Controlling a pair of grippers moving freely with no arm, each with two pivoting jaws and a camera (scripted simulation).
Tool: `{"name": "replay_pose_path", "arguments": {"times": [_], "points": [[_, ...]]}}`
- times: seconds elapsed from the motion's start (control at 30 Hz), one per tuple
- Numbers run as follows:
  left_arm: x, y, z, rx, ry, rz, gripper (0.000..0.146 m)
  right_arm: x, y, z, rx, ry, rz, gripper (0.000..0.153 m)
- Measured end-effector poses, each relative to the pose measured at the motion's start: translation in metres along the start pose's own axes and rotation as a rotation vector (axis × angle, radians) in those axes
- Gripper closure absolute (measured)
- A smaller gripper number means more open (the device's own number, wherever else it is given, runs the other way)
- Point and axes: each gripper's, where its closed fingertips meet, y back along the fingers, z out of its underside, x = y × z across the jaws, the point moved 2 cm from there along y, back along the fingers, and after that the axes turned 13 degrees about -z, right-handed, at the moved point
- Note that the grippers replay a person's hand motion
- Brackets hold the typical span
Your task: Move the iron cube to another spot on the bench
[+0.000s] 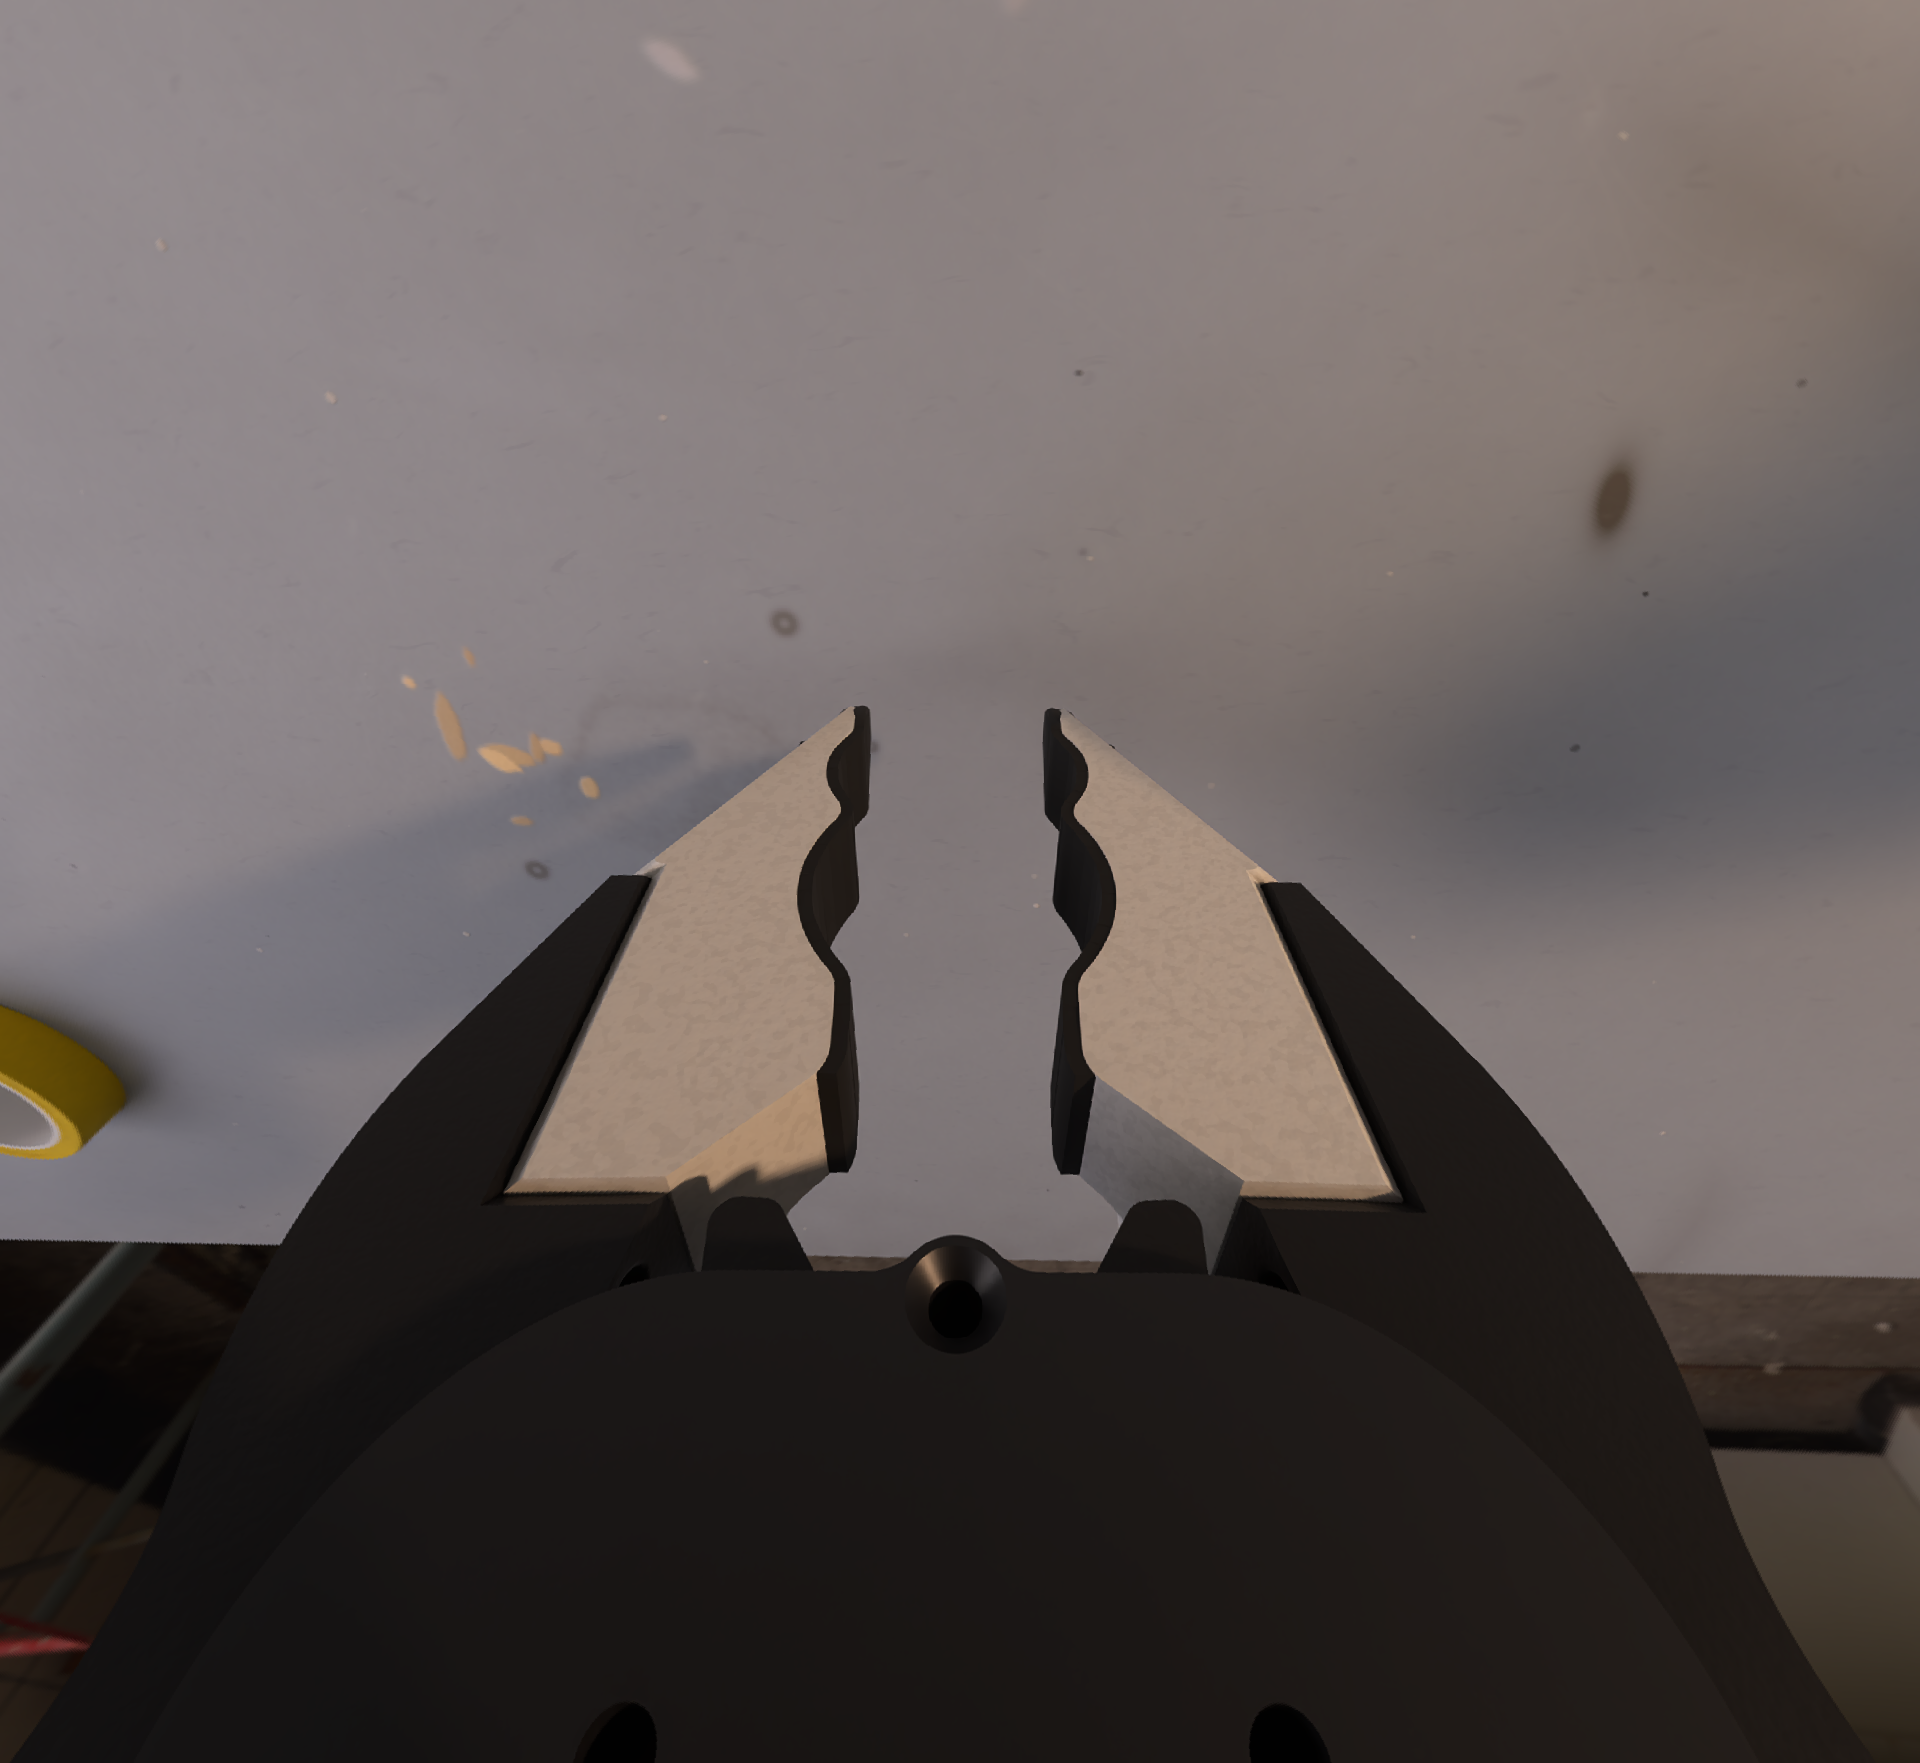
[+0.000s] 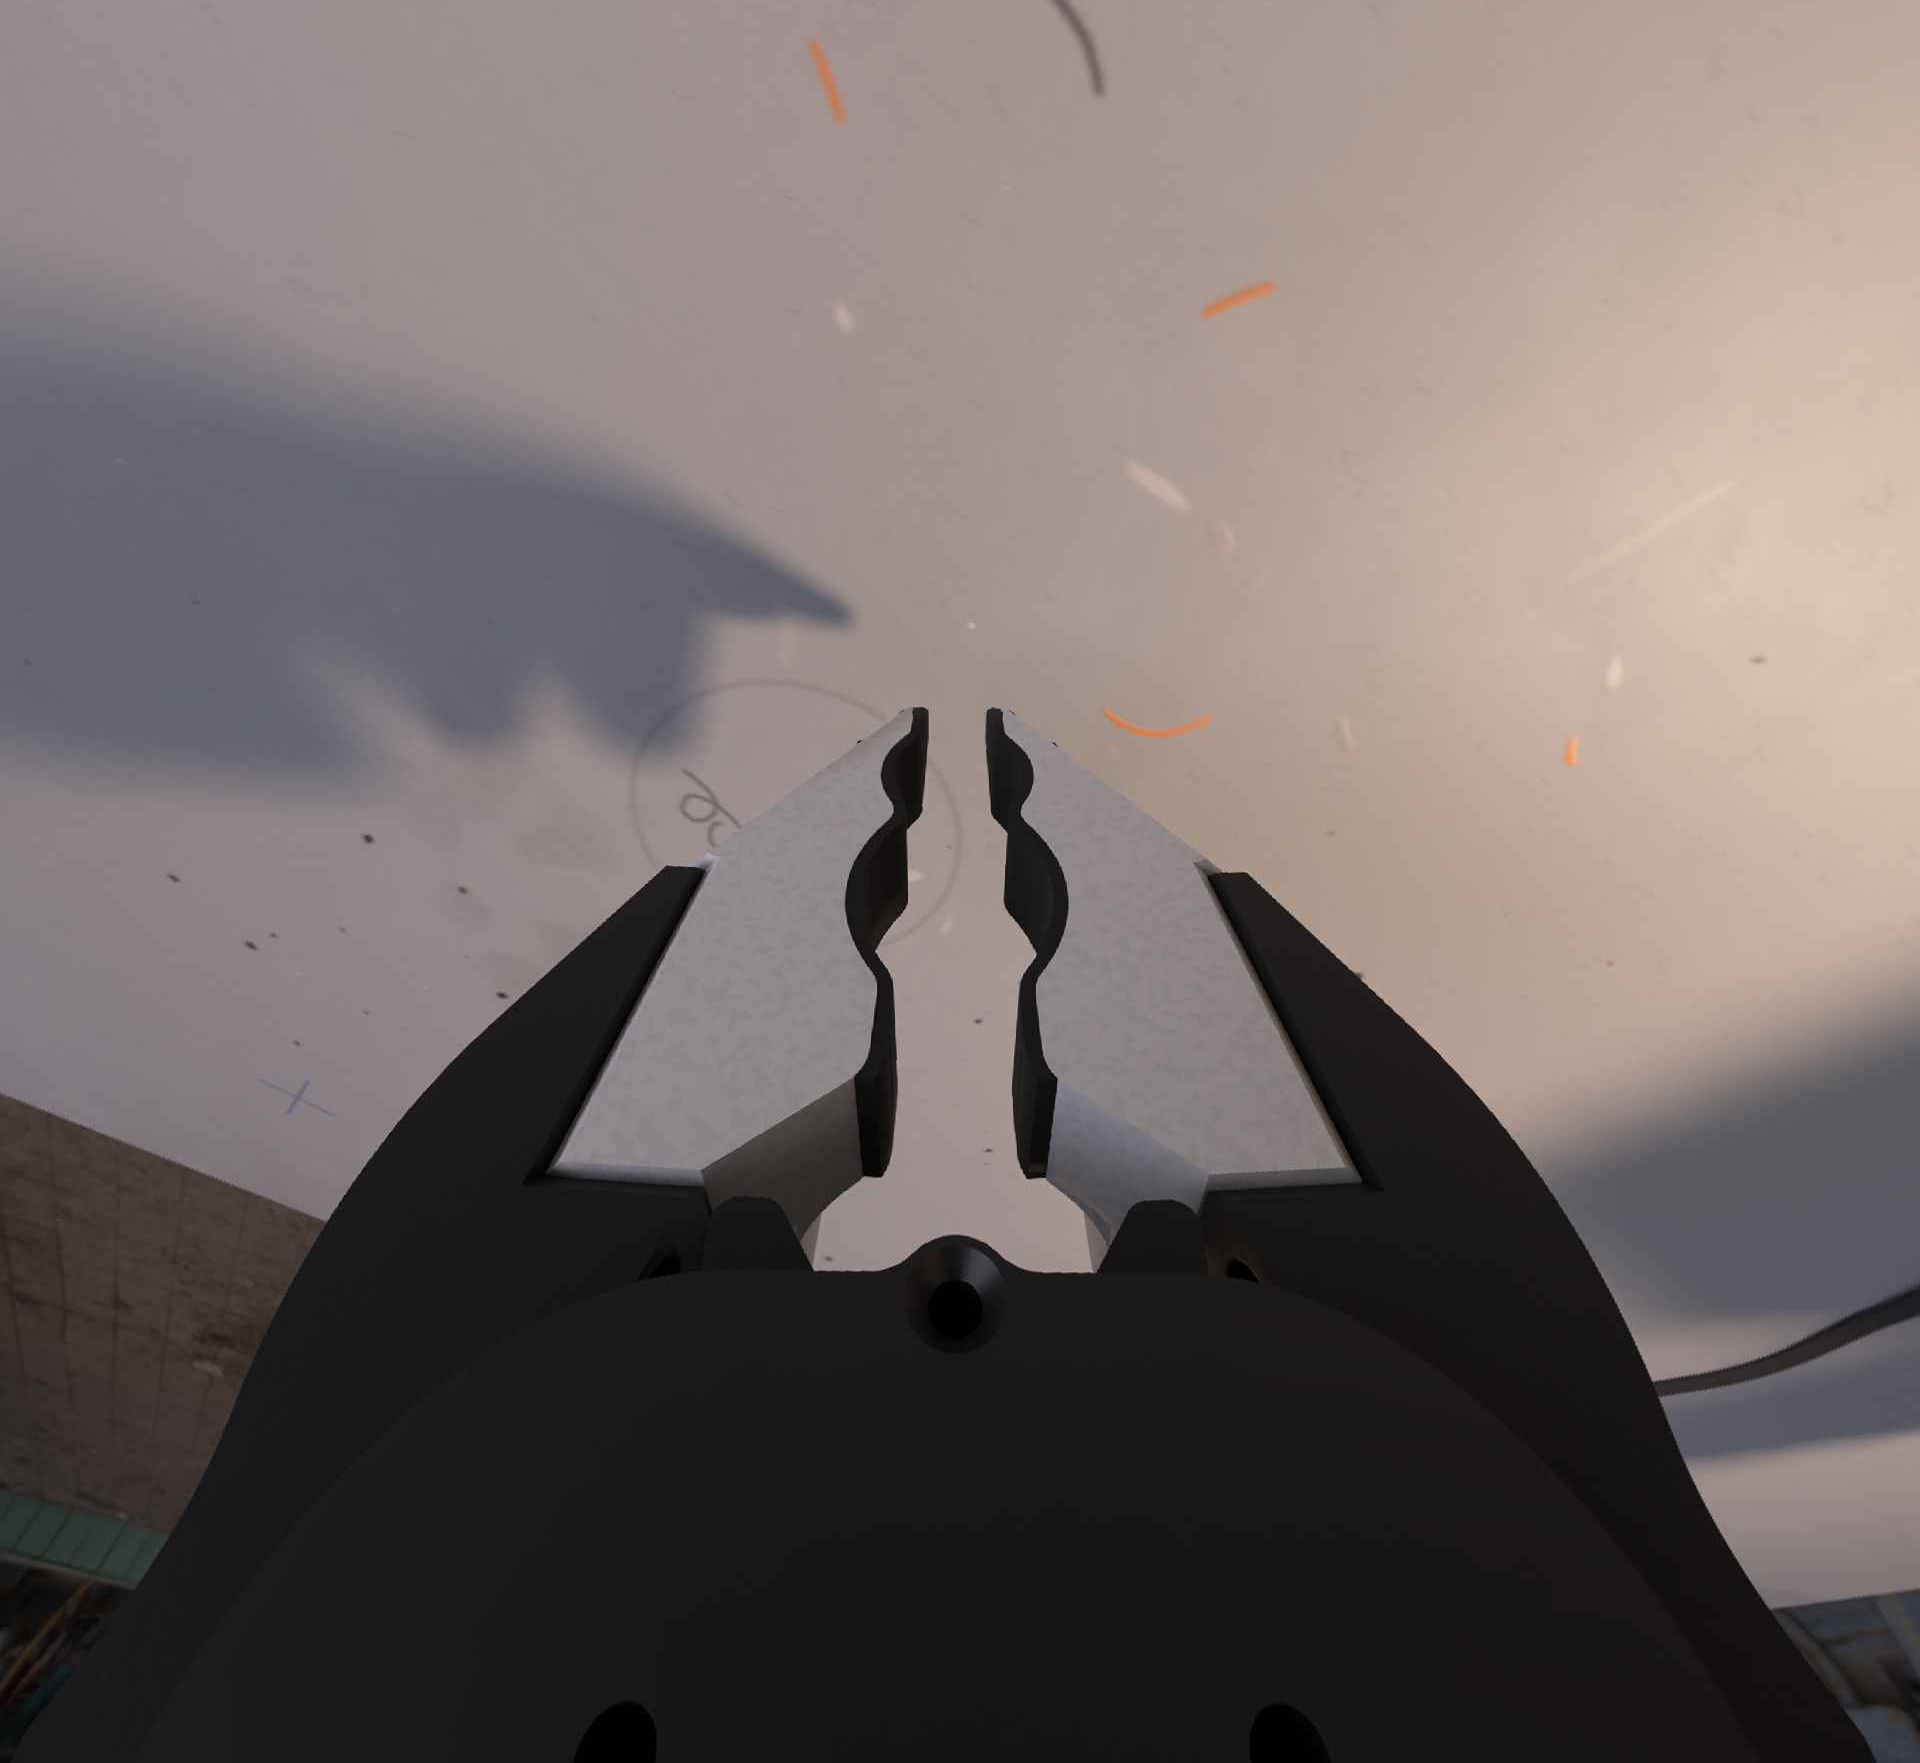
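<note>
progress: none evident, grasp and move both left | cube: in neither view | left gripper [image 1: 957, 711]: jaws apart, empty, over surface [image 1: 1039, 259] | right gripper [image 2: 957, 711]: narrow gap, empty

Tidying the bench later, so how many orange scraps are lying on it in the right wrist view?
4 orange scraps: one far ahead, one right of centre, a curved one by the right fingertip, a short one far right. The fingers may hide more.

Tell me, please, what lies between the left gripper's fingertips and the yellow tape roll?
Only bare bench, seen in the left wrist view, separates left gripper from tape roll.
</note>
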Motion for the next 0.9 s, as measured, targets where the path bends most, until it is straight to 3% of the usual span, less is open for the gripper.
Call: {"name": "replay_pose_path", "arguments": {"times": [0.2, 0.3, 0.43, 0.5, 0.63, 0.73, 0.77, 0.8, 0.9], "points": [[0.013, 0.010, 0.000, 0.013, -0.093, 0.000, 0.105, -0.013, 0.002, -0.004, -0.001, 0.008, -0.017, 0.138], [0.011, 0.028, -0.006, 0.116, -0.072, -0.021, 0.103, -0.016, 0.020, -0.007, 0.098, 0.010, 0.011, 0.129], [0.004, 0.064, -0.010, 0.299, -0.042, -0.068, 0.101, -0.030, 0.068, -0.016, 0.333, 0.018, 0.164, 0.121], [-0.002, 0.088, -0.012, 0.425, -0.017, -0.124, 0.100, -0.058, 0.091, -0.027, 0.477, 0.106, 0.184, 0.121], [-0.013, 0.143, -0.019, 0.723, 0.079, -0.202, 0.099, -0.155, 0.122, -0.060, 0.796, 0.458, 0.114, 0.119], [-0.019, 0.192, -0.024, 1.015, 0.195, -0.239, 0.093, -0.257, 0.095, -0.074, 0.921, 0.826, -0.232, 0.089], [-0.018, 0.206, -0.024, 1.109, 0.232, -0.224, 0.090, -0.278, 0.079, -0.081, 0.899, 0.864, -0.325, 0.084], [-0.016, 0.219, -0.023, 1.192, 0.259, -0.203, 0.087, -0.289, 0.063, -0.091, 0.846, 0.811, -0.335, 0.081], [-0.011, 0.243, -0.016, 1.343, 0.292, -0.191, 0.085, -0.299, 0.029, -0.126, 0.755, 0.644, -0.163, 0.079]]}}
